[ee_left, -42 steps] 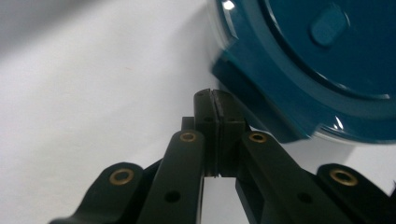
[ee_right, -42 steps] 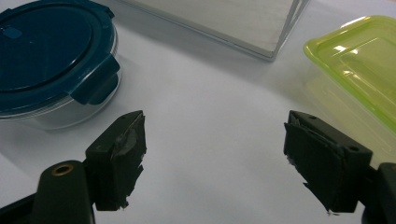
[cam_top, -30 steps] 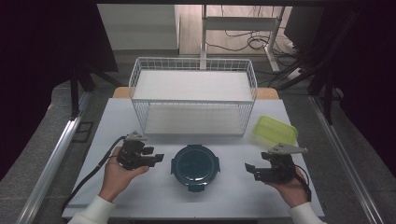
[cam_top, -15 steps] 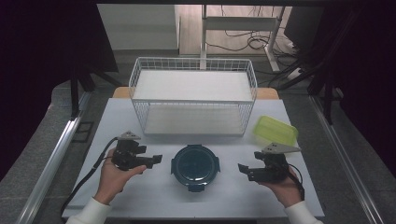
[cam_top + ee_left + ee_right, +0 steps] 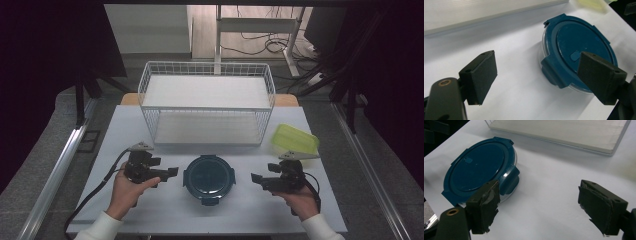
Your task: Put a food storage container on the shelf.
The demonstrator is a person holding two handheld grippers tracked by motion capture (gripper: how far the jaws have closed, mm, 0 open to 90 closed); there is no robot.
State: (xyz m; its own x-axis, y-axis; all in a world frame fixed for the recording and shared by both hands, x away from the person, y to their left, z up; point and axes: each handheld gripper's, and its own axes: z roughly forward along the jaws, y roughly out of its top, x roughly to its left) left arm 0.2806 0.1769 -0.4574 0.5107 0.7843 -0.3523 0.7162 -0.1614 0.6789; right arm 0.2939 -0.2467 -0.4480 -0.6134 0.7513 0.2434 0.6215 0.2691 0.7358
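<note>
A round container with a dark blue clip-on lid and a clear base sits at the front middle of the white table. My left gripper lies just left of it, pointing right at it. Its jaws have just been opening and stand open, with nothing between the pads. In the left gripper view the container lies just ahead of the left gripper. My right gripper is to the container's right, pointing left, open and holding nothing. In the right gripper view the container is ahead to the left of the right gripper.
A white wire basket with a flat white shelf stands behind the container, across the table's middle. A yellow-green plastic lid lies at the right, behind my right hand. A black cable trails off the front left.
The left gripper's jaws stand wider apart than a second ago. The right gripper has edged slightly left towards the container. The container has not moved.
</note>
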